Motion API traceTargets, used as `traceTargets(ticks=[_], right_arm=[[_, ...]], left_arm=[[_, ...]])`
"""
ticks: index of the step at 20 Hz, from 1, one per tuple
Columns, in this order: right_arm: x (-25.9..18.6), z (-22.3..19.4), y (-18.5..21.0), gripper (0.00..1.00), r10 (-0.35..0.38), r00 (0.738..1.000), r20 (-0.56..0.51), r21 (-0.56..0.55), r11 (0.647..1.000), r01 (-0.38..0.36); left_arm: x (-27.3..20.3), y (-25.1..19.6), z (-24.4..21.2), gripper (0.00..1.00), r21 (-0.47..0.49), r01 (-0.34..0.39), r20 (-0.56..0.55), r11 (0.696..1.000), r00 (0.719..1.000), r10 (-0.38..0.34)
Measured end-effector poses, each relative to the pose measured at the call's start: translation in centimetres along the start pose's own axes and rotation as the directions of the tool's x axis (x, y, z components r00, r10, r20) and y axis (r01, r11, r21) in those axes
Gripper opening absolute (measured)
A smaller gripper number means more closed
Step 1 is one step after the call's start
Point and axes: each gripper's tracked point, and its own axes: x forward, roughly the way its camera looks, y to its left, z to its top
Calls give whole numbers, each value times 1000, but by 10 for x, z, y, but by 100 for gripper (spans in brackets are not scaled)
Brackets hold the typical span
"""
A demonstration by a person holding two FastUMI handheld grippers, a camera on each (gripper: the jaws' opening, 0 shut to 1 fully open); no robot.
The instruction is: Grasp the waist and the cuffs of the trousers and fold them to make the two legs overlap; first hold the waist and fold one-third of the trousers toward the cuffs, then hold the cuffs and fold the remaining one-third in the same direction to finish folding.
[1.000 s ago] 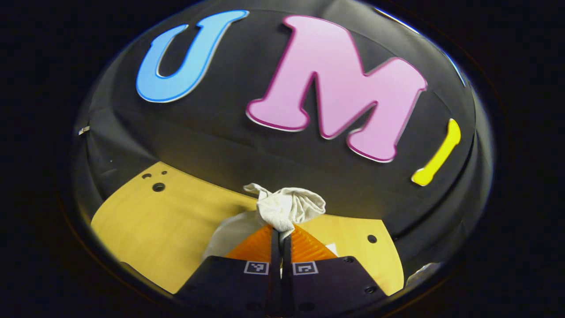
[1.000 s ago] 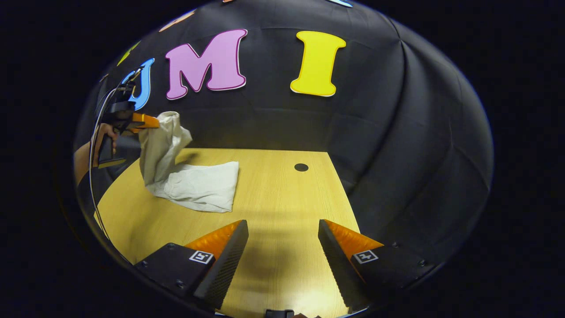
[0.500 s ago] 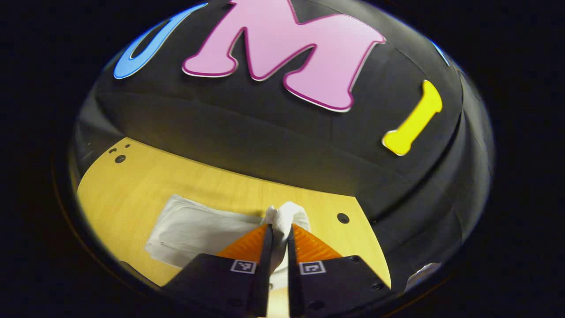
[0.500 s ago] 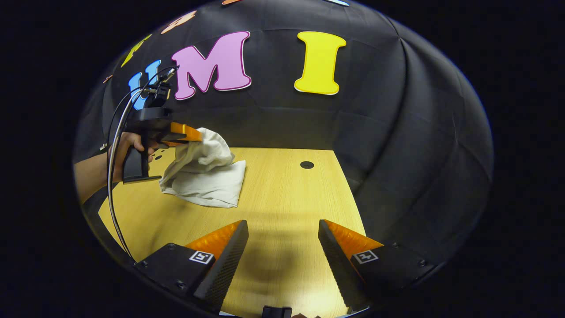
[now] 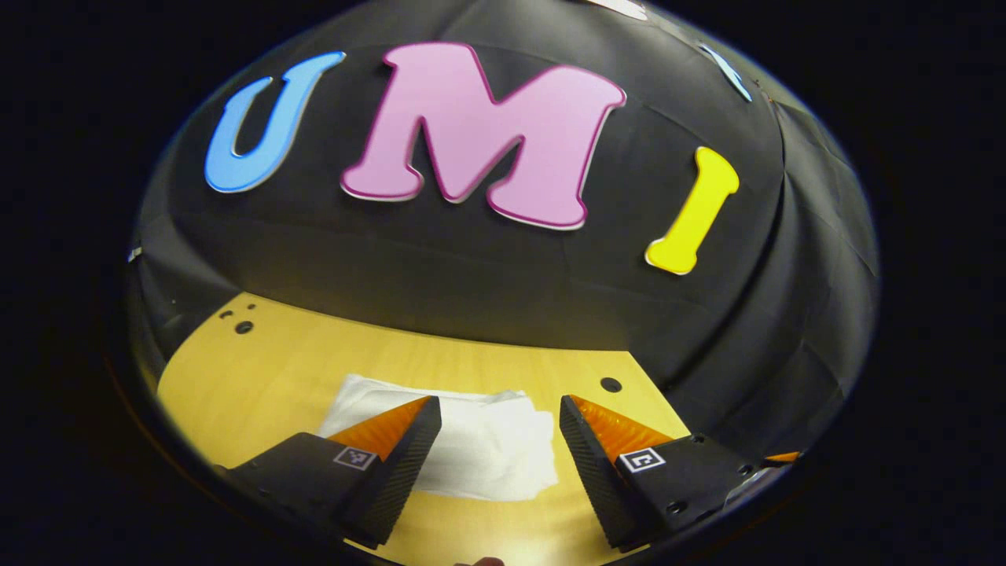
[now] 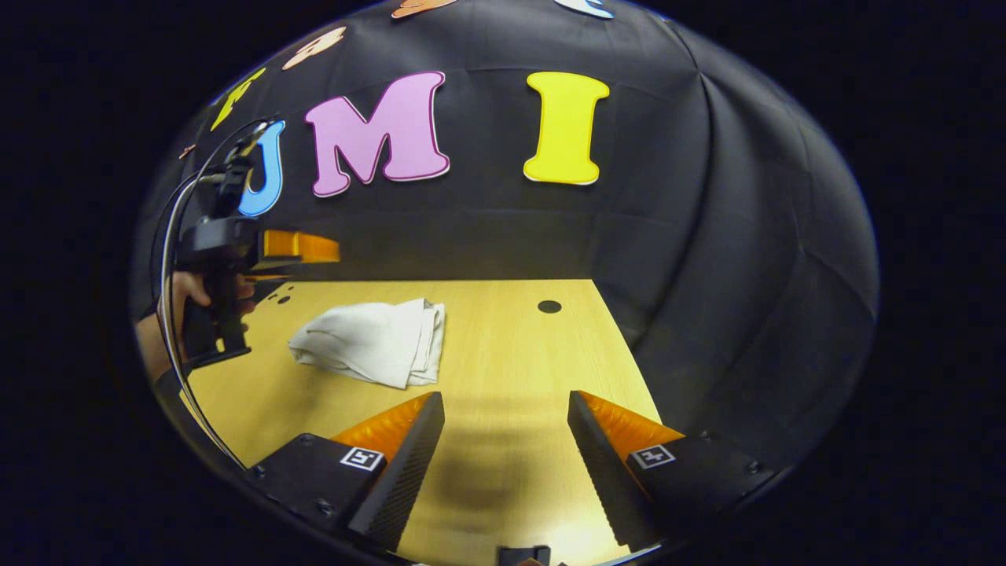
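The white trousers (image 5: 479, 440) lie folded into a small flat bundle on the wooden table (image 5: 259, 369). In the left gripper view my left gripper (image 5: 497, 409) hangs open just above them, nothing between its fingers. The right gripper view shows the same bundle (image 6: 373, 351) at the table's left middle, with the left gripper (image 6: 318, 255) held by a hand (image 6: 189, 291) above and to the left of it, apart from the cloth. My right gripper (image 6: 503, 405) stands open over bare table, to the right of the trousers.
The table (image 6: 511, 354) has a round hole (image 6: 549, 306) near its back right and small holes (image 5: 244, 326) at the far left. Black cloth walls close in behind and to the right. A cable (image 6: 169, 259) loops from the left gripper.
My left gripper lowered the held end onto the rest of the trousers, let go and opened, then rose clear. The trousers now lie folded flat. The right gripper stayed open and nearly still.
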Motion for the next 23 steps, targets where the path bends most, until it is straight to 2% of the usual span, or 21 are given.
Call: traceTargets(ticks=[3,6,9,15,18,19,20,23], right_arm=[[-6,3,30,98,7,1000,-5,13,1000,-7],[-16,1,57,98,-31,999,-18,5,999,31],[-38,3,103,98,10,1000,-14,-1,1000,-10],[-82,-1,183,98,85,996,16,-9,996,-85],[-98,-9,219,98,128,992,4,-41,991,-128],[-101,-13,228,98,140,990,-1,-57,988,-140],[-104,-16,236,98,152,988,-9,-67,986,-152],[-111,-23,257,98,179,984,-21,-77,981,-180]], left_arm=[[-68,50,11,96,32,-84,65,996,995,81],[-139,90,12,96,-14,-129,107,992,986,130],[-193,138,6,96,11,-198,134,980,972,195],[-260,192,-8,95,20,-299,211,954,934,288],[-288,212,-20,95,-38,-325,217,945,920,325],[-295,218,-24,92,-63,-333,213,941,916,339],[-302,224,-31,95,-86,-340,207,936,913,351],[-318,239,-45,96,-121,-361,185,924,907,379]])
